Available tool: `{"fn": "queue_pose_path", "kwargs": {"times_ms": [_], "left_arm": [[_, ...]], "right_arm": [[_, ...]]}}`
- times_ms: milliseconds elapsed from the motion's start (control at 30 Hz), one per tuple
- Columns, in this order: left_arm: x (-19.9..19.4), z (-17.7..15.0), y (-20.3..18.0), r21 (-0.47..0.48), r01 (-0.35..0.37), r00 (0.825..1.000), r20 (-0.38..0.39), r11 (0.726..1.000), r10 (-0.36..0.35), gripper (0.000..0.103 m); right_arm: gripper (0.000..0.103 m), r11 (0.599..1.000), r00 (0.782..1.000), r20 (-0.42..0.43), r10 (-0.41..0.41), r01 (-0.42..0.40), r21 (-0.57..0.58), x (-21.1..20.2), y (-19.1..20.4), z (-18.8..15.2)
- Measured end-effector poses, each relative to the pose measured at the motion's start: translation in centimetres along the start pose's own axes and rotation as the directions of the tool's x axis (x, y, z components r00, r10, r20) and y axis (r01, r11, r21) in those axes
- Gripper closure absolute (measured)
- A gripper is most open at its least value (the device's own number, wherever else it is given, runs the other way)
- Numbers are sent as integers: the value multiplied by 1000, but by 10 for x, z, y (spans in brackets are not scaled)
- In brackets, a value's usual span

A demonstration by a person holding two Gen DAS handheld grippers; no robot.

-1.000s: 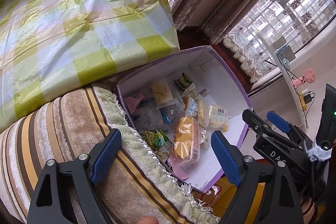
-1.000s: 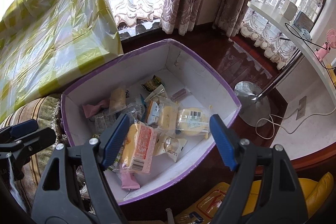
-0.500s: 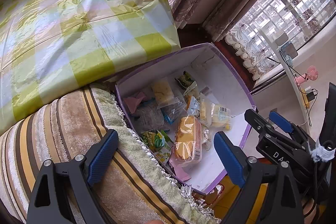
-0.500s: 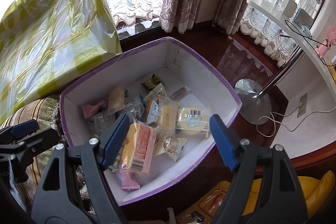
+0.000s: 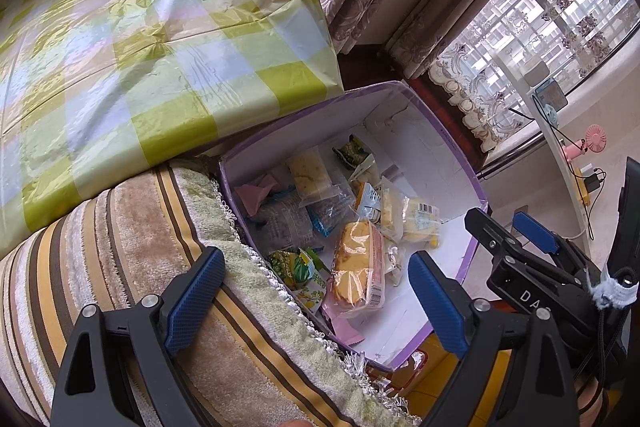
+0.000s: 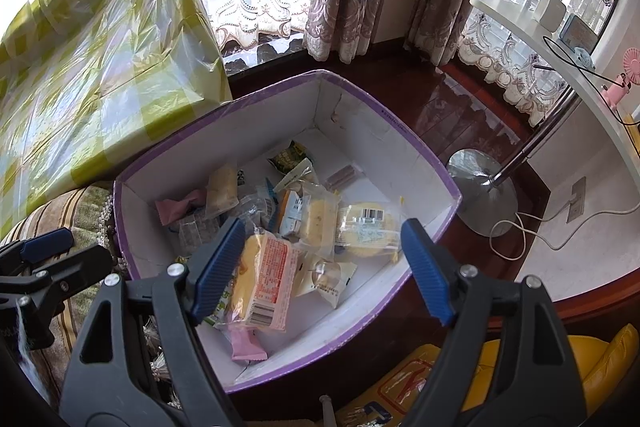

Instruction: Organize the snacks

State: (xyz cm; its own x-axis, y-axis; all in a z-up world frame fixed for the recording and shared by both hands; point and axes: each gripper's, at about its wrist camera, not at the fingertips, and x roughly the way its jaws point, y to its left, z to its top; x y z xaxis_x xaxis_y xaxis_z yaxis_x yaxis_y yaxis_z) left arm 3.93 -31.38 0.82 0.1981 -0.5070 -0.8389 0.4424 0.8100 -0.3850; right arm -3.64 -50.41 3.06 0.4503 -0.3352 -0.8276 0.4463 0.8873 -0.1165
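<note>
A white box with a purple rim holds several wrapped snacks. Among them are a sponge cake in a clear wrapper with an orange label, a round yellow cake with a barcode, a green-yellow packet and a pink wafer pack. My left gripper hovers open over the box's near left edge and the striped cushion, with nothing in it. My right gripper hangs open above the box's near side, also empty. Each gripper shows in the other's view: right, left.
A table under a green-checked plastic cover stands behind the box. A striped plush cushion presses against the box's left side. A yellow object lies below the box. A fan stand's metal base, a cable and curtains are on the right.
The left gripper's jaws have spread a little wider. Both hands and the snacks in the box have stayed where they were.
</note>
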Motion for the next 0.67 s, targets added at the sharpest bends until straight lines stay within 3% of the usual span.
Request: {"fn": "queue_pose_path", "kwargs": {"times_ms": [667], "left_arm": [[0, -3, 1, 22, 1, 1000, 6, 1000, -1, 9]], "right_arm": [[20, 1000, 1000, -4, 2, -2, 3, 2, -2, -2]]}}
